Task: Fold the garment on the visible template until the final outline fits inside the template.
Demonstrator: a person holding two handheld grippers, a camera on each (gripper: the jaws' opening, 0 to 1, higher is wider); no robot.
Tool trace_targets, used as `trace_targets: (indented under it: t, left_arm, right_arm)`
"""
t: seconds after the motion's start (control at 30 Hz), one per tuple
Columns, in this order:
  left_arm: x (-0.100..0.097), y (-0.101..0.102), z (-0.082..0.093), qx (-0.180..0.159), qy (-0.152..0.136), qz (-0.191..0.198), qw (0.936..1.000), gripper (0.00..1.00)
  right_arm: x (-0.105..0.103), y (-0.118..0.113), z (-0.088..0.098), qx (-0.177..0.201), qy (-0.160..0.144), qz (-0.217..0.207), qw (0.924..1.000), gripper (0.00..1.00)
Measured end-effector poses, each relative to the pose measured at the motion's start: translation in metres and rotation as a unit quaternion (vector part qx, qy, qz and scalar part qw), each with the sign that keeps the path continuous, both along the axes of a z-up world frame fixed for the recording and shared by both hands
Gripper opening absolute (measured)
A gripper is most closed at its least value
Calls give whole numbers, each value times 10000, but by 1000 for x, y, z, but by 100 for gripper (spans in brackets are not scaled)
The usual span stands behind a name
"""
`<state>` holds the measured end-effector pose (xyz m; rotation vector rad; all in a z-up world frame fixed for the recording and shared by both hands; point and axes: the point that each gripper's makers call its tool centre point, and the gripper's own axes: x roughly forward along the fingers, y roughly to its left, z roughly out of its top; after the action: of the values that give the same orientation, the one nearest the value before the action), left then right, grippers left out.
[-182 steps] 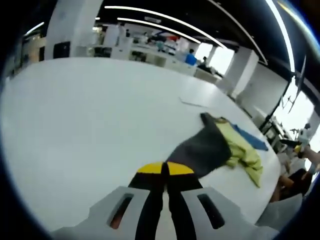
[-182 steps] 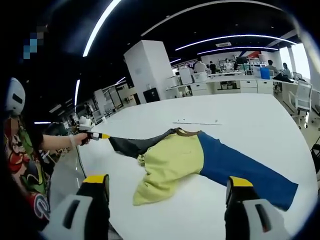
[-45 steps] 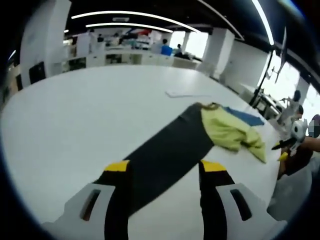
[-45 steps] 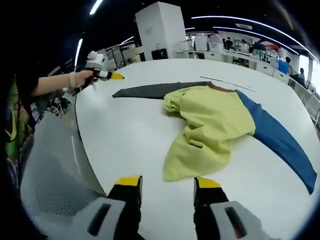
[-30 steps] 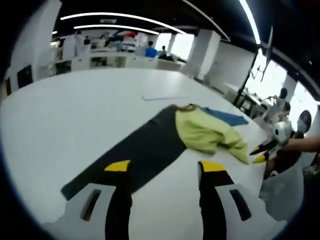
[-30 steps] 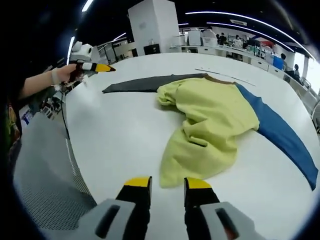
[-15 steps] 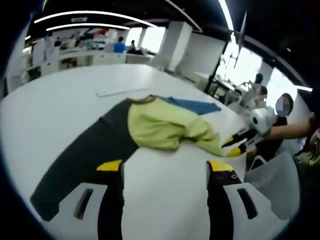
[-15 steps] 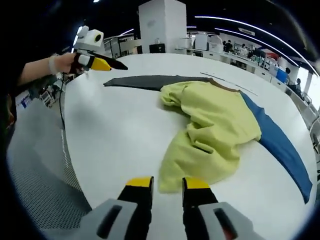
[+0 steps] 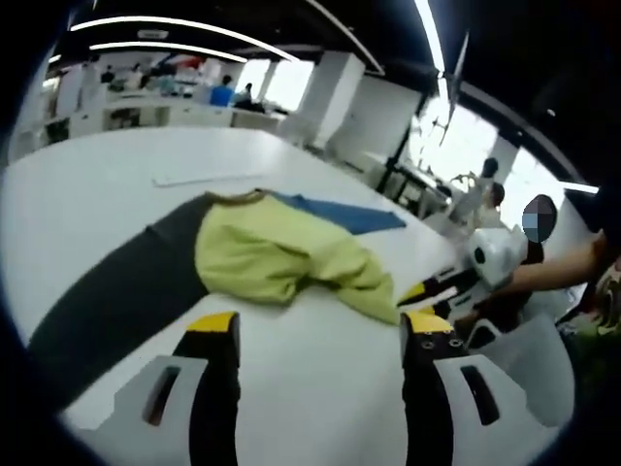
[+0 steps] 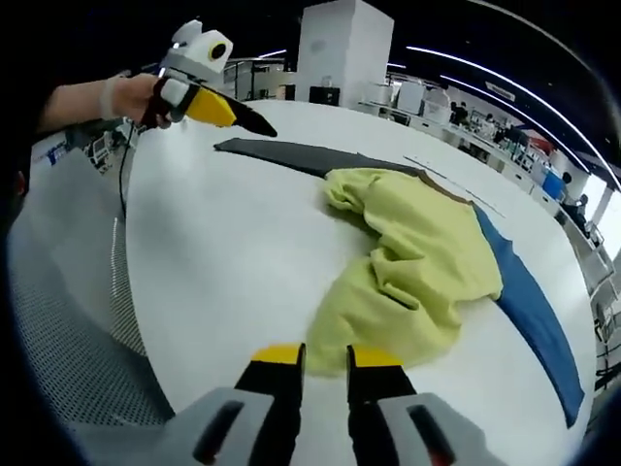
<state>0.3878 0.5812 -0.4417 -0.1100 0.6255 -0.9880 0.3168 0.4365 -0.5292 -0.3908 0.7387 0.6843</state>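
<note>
Nearest, in the right gripper view, the right gripper (image 10: 324, 355) sits low at the table edge with its yellow-tipped jaws drawn almost together, a thin gap between them, right at the near hem of the garment (image 10: 412, 282). Whether any cloth is pinched there I cannot tell; the hem lies just beyond the tips. My guess is that it is there to take that loose hem and pull the bunched body flat.

The left gripper (image 9: 320, 325), seen in its own view, has its jaws spread wide with nothing between them, hovering over bare white table (image 9: 87, 175) just short of the yellow cloth. In the right gripper view it is held up near the dark sleeve's end, pointing toward the shirt, so it looks free for the next grab.

The garment itself is a long-sleeved top lying in the middle of the round table: a crumpled yellow body (image 9: 281, 257), a dark grey sleeve (image 9: 116, 291) stretched out straight to one side and a blue sleeve (image 10: 529, 311) laid out to the other. The sleeves are spread; the body is rumpled and heaped, so I judge the folding has hardly begun and flattening comes first.

Beyond the collar a thin pale strip (image 9: 199, 179) lies on the table, possibly an edge of the template, though it is too faint to be sure. Further off are desks and a white pillar (image 10: 335, 53)
</note>
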Motion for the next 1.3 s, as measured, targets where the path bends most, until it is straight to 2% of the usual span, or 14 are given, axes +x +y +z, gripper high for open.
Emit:
trace_targets:
  t: [0.23, 0.4, 0.6, 0.7, 0.83, 0.93, 1.07, 1.1, 1.13, 1.2, 1.27, 1.3]
  left_arm:
    - [0, -10, 0, -42, -8, -61, 10000, 62]
    - [4, -16, -3, 15, -48, -116, 9999, 58]
    - [11, -27, -9, 60, -62, -145, 9999, 55]
    - [17, -32, -12, 164, -169, -171, 9996, 52]
    - [26, -39, -12, 124, -172, -184, 9996, 51]
    - [31, -42, -10, 100, -174, -184, 9996, 51]
    - [32, -43, -10, 118, -163, -203, 9996, 51]
    - [33, -43, -10, 122, -164, -203, 9996, 51]
    - [33, -43, -10, 127, -166, -206, 9996, 51]
    - [34, -43, -11, 146, -156, -207, 9996, 51]
    - [35, -44, -13, 163, -152, -221, 9995, 50]
    - [36, -44, -15, 183, -154, -231, 9994, 50]
  right_arm:
    - [5, -3, -3, -100, -44, 7, 9999, 8]
    - [4, -8, -9, -222, -27, 40, 9997, 0]
    - [7, -10, -9, -142, -38, -62, 9999, 0]
    - [7, -10, -7, -71, 0, -105, 9999, 0]
    - [4, -7, 0, -17, -155, 123, 9998, 0]
    - [2, -2, -4, 91, -40, 173, 9998, 15]
    - [0, 2, -12, -72, -26, 356, 9993, 16]
    - [-1, 1, -14, -176, -15, 395, 9991, 15]
    - [5, 1, -12, -213, -229, 465, 9984, 14]
    - [4, -1, -15, -217, -121, 424, 9988, 12]
    - [5, -2, -16, -209, -118, 426, 9988, 5]
    - [8, -7, -17, -426, -249, 532, 9974, 2]
